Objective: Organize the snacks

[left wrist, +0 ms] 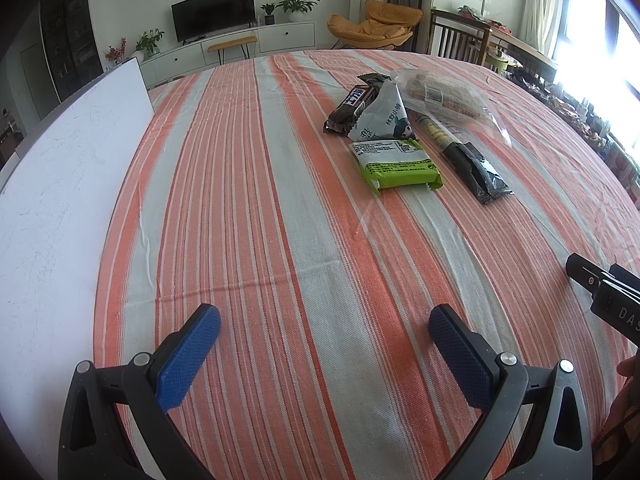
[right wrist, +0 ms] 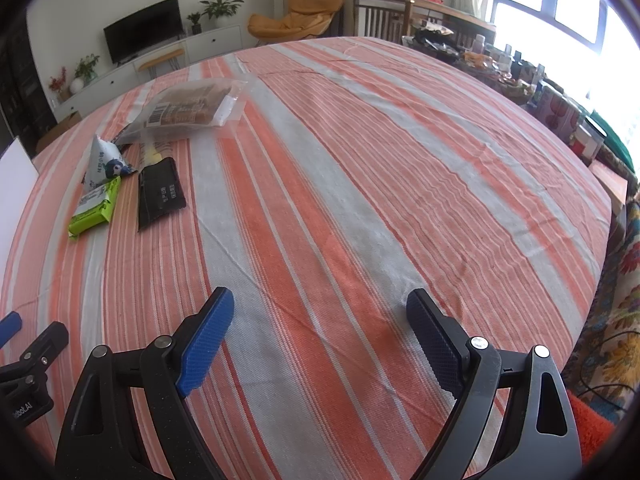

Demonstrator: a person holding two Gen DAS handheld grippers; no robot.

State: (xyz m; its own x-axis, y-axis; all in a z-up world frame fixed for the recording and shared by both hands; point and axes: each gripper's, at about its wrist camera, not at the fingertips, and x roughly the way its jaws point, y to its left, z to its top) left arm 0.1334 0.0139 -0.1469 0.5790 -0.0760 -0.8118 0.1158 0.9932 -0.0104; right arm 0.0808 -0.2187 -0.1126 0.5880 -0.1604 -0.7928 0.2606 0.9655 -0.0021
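Observation:
Several snacks lie in a loose group on the striped tablecloth [left wrist: 280, 200]. A green packet [left wrist: 396, 162] lies nearest, with a black sachet [left wrist: 478, 168] to its right. Behind them are a white pouch [left wrist: 382, 114], a dark chocolate bar [left wrist: 354, 104] and a clear bag of biscuits [left wrist: 440, 94]. In the right wrist view the green packet [right wrist: 96, 206], black sachet [right wrist: 160, 192], white pouch [right wrist: 102, 162] and clear bag [right wrist: 188, 110] sit at the far left. My left gripper [left wrist: 324, 322] is open and empty, well short of the snacks. My right gripper [right wrist: 320, 306] is open and empty over bare cloth.
A white board [left wrist: 60, 184] lies along the table's left side. The right gripper's body [left wrist: 608, 292] shows at the right edge of the left wrist view. Cluttered shelves and boxes [right wrist: 560, 116] stand beyond the table's right edge. A chair [right wrist: 380, 16] stands behind the table.

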